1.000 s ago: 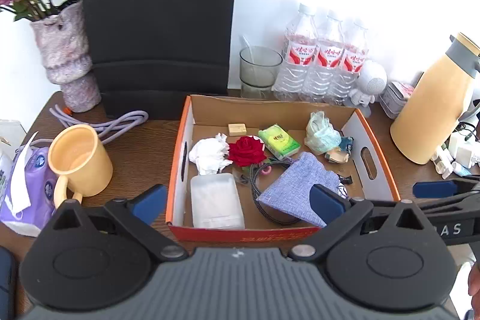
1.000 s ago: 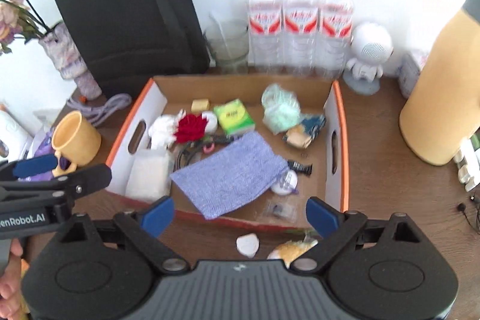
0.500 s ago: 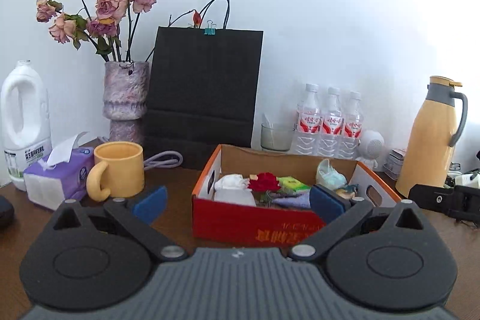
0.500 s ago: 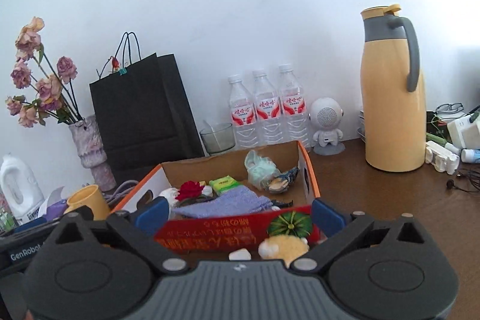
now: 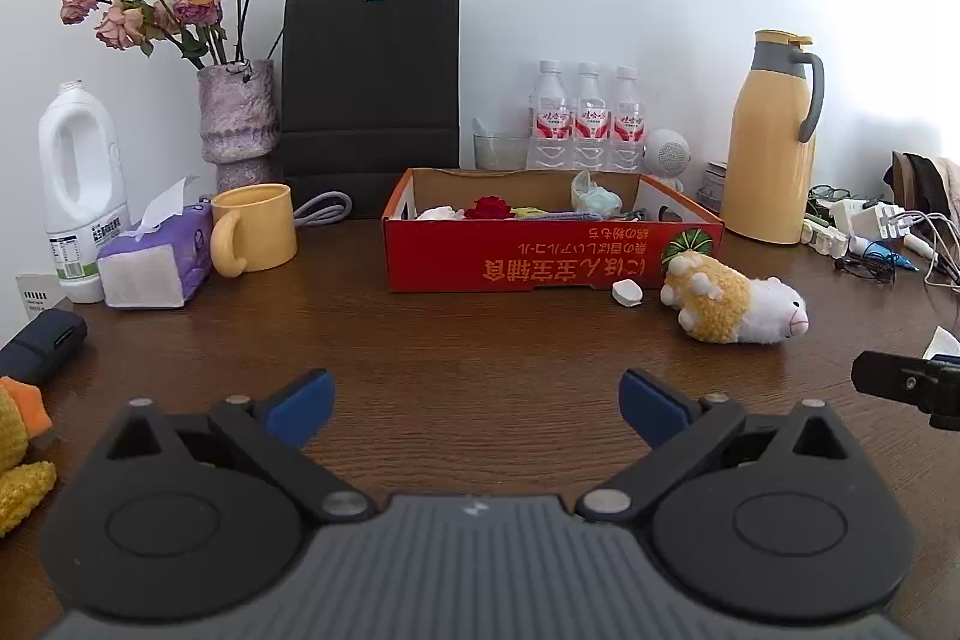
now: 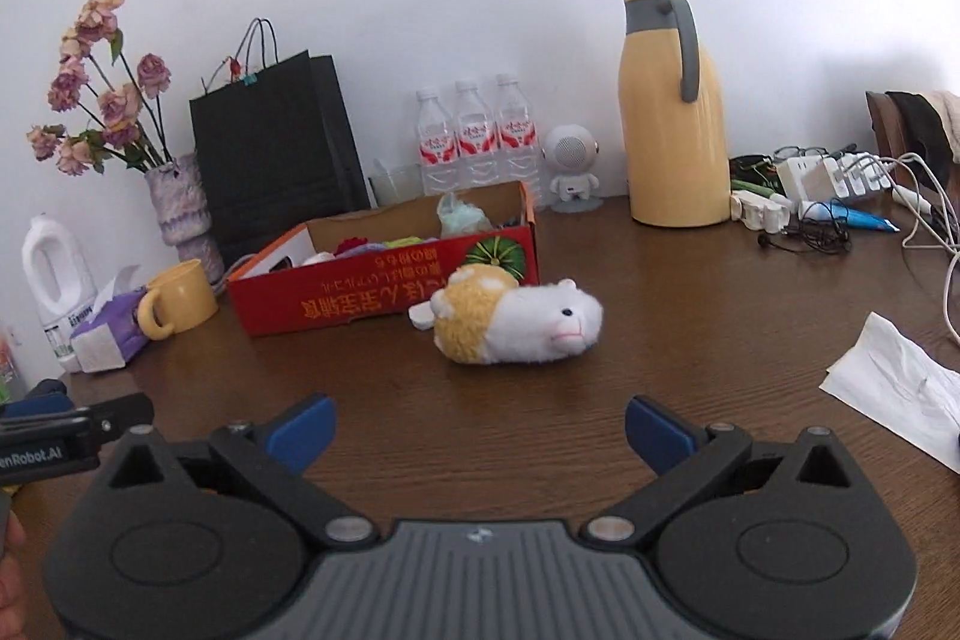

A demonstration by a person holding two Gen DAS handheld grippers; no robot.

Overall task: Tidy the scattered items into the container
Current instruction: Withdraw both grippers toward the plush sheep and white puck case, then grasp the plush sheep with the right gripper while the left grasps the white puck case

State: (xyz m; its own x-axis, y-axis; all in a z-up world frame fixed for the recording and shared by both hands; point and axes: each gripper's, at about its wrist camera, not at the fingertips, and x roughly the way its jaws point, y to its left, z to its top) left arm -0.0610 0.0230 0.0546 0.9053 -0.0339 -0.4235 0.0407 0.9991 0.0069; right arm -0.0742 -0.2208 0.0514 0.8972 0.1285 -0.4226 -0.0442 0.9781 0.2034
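The red cardboard box (image 5: 540, 262) (image 6: 384, 289) sits mid-table with a red rose, tissue, cloth and other small items inside. A yellow and white plush hamster (image 5: 732, 301) (image 6: 516, 319) lies on the table at the box's front right corner, beside a small white piece (image 5: 627, 292). My left gripper (image 5: 477, 403) stands open and empty, well back from the box. My right gripper (image 6: 477, 430) is also open and empty, just short of the plush. A yellow knitted toy (image 5: 21, 454) shows at the left edge of the left wrist view.
A yellow mug (image 5: 255, 226), purple tissue pack (image 5: 153, 256), white jug (image 5: 81, 184), vase of roses (image 5: 237, 118) and black bag (image 5: 372, 94) stand left and behind. Water bottles (image 5: 591, 118), a yellow thermos (image 6: 669, 112), chargers and cables (image 6: 834, 196) and white paper (image 6: 900, 379) lie to the right.
Both grippers pulled back from above the box and sank toward the table, so the views now look level across it. The plush and white piece came fully into view.
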